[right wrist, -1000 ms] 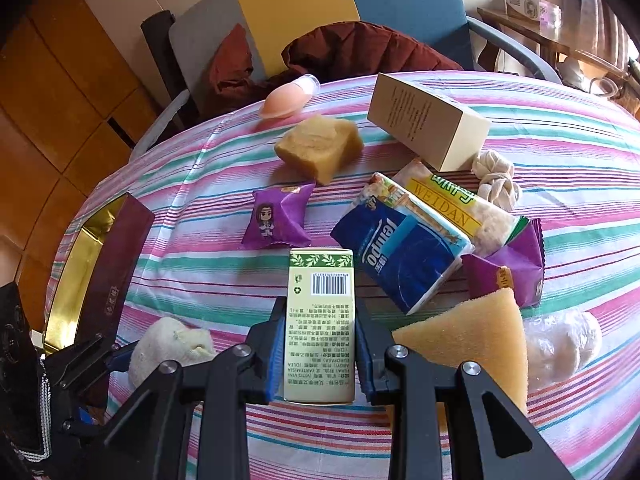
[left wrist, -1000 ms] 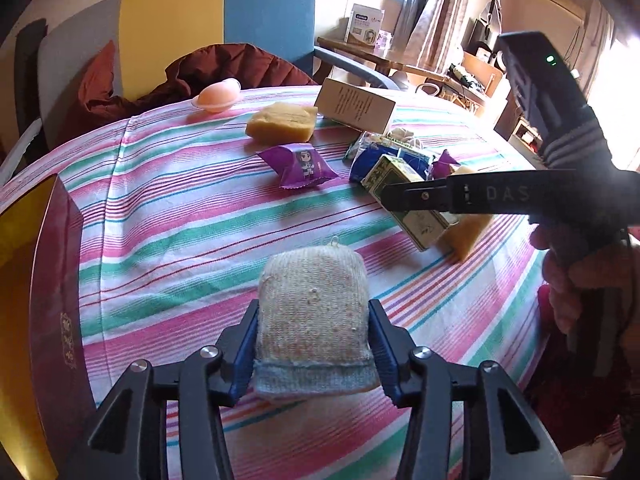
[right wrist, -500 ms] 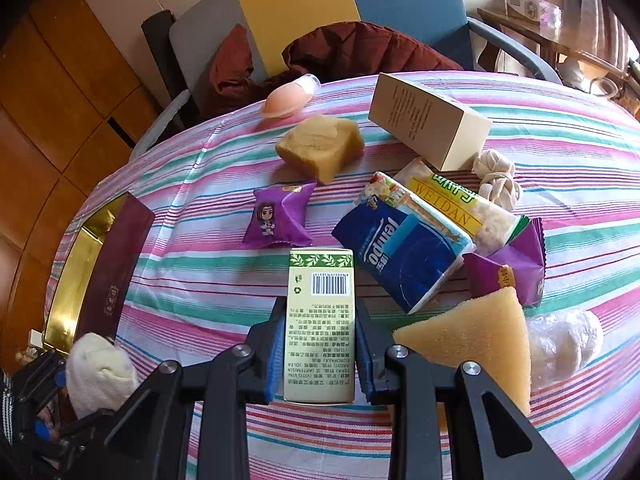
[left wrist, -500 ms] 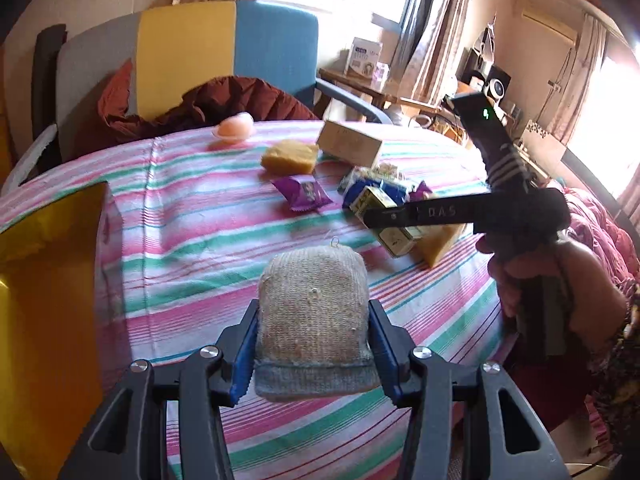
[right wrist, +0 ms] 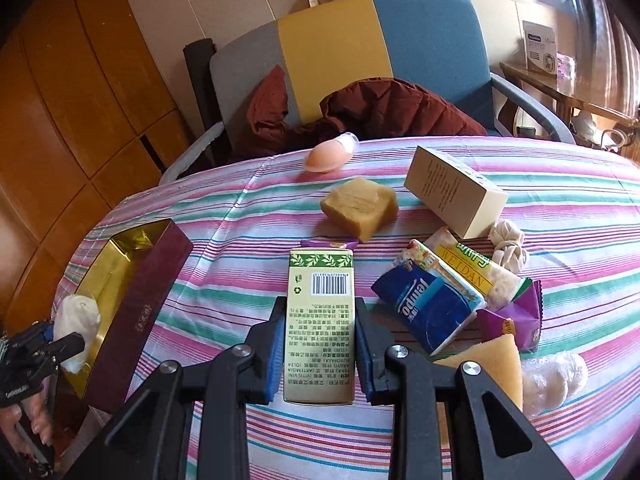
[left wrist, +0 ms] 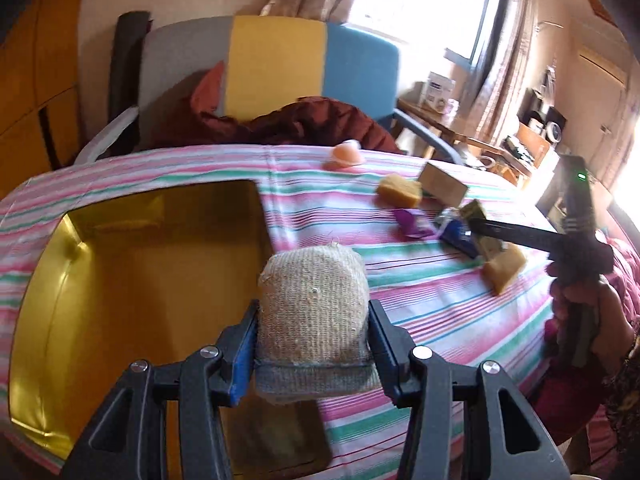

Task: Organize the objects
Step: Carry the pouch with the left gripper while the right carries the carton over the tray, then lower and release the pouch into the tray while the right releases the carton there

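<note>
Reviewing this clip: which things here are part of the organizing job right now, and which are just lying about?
In hand:
left gripper clamps the knitted pouch by the gold box
right gripper clamps the green carton

Lying about:
soap block
tissue pack
tan box
sponge
chair

Behind your striped surface [right wrist: 560, 184] stands a grey, yellow and blue armchair [right wrist: 340, 40] with a maroon jacket [right wrist: 372, 116] on it. Wood panelling [right wrist: 72, 112] fills the left of the frame; a sunlit curtained window [left wrist: 420, 0] glares upper right.
</note>
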The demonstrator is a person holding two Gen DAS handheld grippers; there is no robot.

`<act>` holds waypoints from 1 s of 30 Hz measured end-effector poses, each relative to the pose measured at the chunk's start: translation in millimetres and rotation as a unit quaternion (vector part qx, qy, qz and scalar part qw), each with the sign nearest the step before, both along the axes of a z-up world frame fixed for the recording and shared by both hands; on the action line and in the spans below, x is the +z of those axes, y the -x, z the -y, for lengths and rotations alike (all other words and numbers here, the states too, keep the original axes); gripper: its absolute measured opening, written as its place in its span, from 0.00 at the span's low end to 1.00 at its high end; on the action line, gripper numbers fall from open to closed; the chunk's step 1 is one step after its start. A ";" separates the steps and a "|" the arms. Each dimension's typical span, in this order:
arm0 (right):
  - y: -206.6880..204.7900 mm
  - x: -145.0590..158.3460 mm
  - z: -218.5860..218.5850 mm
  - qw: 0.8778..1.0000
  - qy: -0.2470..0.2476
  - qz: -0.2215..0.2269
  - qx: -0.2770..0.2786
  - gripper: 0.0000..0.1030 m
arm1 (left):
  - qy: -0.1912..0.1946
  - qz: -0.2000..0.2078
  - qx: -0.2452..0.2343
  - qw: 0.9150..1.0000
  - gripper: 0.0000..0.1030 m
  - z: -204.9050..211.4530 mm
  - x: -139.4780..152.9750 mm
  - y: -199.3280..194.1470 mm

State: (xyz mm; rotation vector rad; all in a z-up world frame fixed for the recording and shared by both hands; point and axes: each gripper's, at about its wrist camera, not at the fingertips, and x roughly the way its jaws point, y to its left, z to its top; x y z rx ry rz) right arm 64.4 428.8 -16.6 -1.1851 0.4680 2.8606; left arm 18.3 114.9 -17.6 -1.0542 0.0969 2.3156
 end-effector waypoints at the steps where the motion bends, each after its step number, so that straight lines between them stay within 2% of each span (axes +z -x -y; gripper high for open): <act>1: -0.3 0.4 2.1 1.000 -0.003 -0.002 0.003 0.29 | 0.002 0.003 0.011 1.000 0.49 7.8 -3.0 3.0; 5: -1.3 3.7 13.4 1.000 -0.015 -0.007 0.015 0.29 | 0.020 0.010 0.048 0.999 0.49 37.3 -13.3 14.0; 9: 0.3 8.0 34.5 0.999 0.005 -0.002 0.033 0.29 | 0.043 0.014 0.077 0.996 0.49 61.7 -21.9 23.2; 17: 9.6 31.9 125.6 0.991 0.025 -0.032 0.127 0.29 | 0.085 0.037 0.123 0.988 0.49 101.6 -37.7 42.9; 19: 13.0 33.6 149.9 0.988 0.028 -0.033 0.149 0.29 | 0.082 0.044 0.136 0.986 0.50 113.3 -38.6 46.6; 24: 24.2 28.0 199.1 0.980 0.048 -0.028 0.192 0.29 | 0.101 0.064 0.169 0.978 0.50 136.7 -44.7 53.2; 30: 34.8 15.6 244.7 0.973 0.063 -0.010 0.224 0.29 | 0.116 0.067 0.195 0.971 0.51 155.6 -44.4 54.8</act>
